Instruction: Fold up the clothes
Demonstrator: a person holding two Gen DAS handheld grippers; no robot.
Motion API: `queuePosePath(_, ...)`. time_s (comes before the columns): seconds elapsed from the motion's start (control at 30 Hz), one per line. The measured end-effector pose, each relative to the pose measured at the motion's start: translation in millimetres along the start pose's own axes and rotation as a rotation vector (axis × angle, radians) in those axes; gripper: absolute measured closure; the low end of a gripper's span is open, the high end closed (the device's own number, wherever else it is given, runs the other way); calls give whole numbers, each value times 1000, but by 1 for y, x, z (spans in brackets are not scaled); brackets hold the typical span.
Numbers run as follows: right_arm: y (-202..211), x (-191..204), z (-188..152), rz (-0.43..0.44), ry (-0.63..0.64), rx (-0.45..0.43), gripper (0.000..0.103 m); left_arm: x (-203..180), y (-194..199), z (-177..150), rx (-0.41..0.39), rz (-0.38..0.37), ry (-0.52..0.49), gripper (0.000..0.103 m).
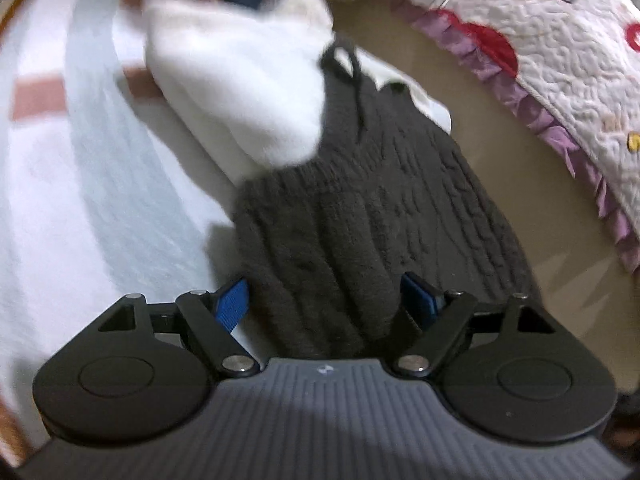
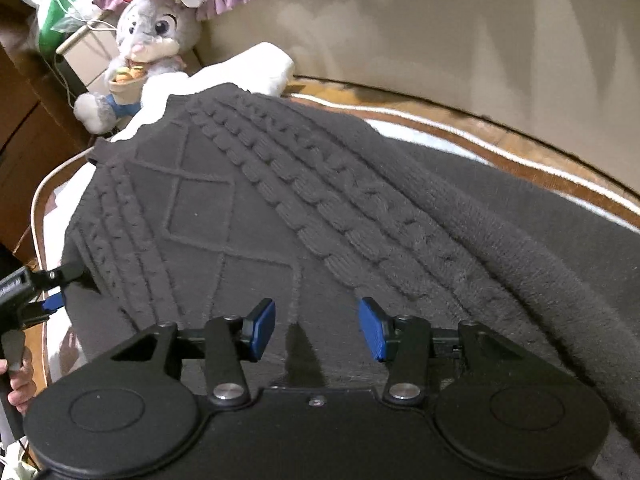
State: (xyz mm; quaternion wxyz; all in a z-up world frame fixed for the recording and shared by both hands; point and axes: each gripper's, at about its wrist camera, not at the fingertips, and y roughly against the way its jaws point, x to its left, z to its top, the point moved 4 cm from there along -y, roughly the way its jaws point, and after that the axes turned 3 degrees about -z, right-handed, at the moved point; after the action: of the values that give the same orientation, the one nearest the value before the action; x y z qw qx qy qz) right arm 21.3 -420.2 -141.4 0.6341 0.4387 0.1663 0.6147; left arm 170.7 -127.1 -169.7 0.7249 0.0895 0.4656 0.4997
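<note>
Right wrist view only: plush rabbit (image 2: pixel 148 36) beyond the grey sweater (image 2: pixel 280 208).

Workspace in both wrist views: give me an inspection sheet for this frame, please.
Surface: bed with white striped blanket.
Job's things: dark grey cable-knit sweater spread out; folded white garment beyond it.
Clutter: plush rabbit; quilted pink-frilled cover.
Grippers: left gripper open, sweater fabric bunched between its fingers; right gripper open above sweater.
Cables: white cord along the bed's edge.
Surroundings: beige wall, wooden furniture.
</note>
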Motion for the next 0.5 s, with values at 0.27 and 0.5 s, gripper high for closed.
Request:
queuePosePath(0.27,12,13,-7,-14,56,91,50,-39,11,-4,14,39,-168,84)
queuePosePath(0.5,37,32,-14,-19,135,210,50,-35,100,21,-269,35,-119,91)
